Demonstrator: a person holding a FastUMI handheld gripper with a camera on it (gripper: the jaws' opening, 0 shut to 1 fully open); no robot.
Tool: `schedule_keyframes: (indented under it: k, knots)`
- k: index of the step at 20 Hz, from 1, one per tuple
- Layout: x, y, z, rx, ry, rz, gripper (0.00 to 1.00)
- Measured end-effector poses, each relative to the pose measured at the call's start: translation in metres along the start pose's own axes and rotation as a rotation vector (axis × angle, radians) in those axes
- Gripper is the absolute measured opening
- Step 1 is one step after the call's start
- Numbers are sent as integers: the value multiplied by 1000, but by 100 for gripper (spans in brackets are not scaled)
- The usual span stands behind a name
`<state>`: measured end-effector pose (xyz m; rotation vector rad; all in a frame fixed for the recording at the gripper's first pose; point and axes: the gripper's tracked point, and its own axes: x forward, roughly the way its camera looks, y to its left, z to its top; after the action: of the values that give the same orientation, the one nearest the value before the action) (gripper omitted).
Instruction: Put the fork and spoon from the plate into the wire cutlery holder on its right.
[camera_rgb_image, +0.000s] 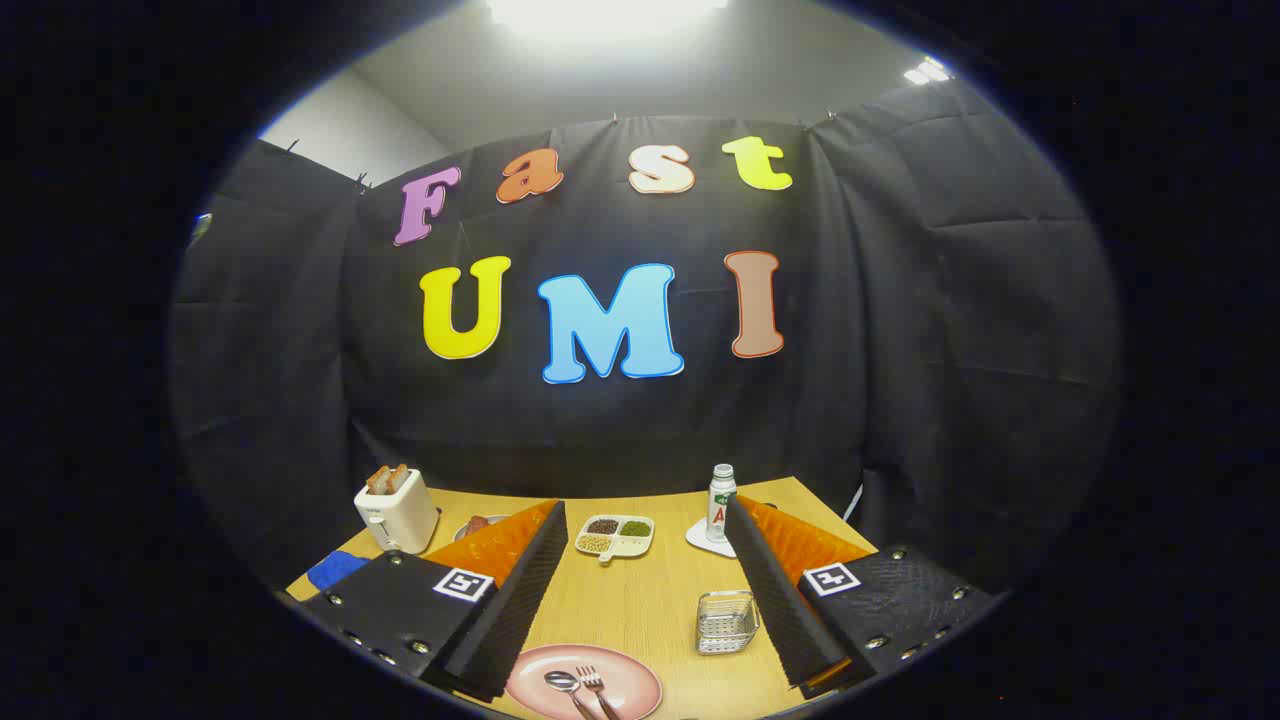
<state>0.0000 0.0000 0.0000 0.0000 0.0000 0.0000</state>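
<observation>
Now the gripper (645, 600) hangs above the table (640, 600), jaws wide and empty. Near, between the fingers, the plate (640, 690) carries the spoon (563, 683) and fork (592, 682) side by side; the holder (726, 621) stands just right. Best to descend straight, straddling one handle across its width.

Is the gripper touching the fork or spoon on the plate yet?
Apart. In the gripper view the gripper is open, its fingers wide on either side; the fork and spoon lie untouched on the plate between them.
</observation>
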Motion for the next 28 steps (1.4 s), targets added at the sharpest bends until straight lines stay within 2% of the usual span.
schedule_keyframes:
  k: [14,17,21,26,28]
  knots:
    - [8,8,0,-17,9,13,97]
    - [11,16,-15,-22,53,60,97]
    - [21,24,-64,-34,189,138,97]
    - [21,21,-155,-66,434,168,98]
    - [18,22,-193,-85,530,189,95]
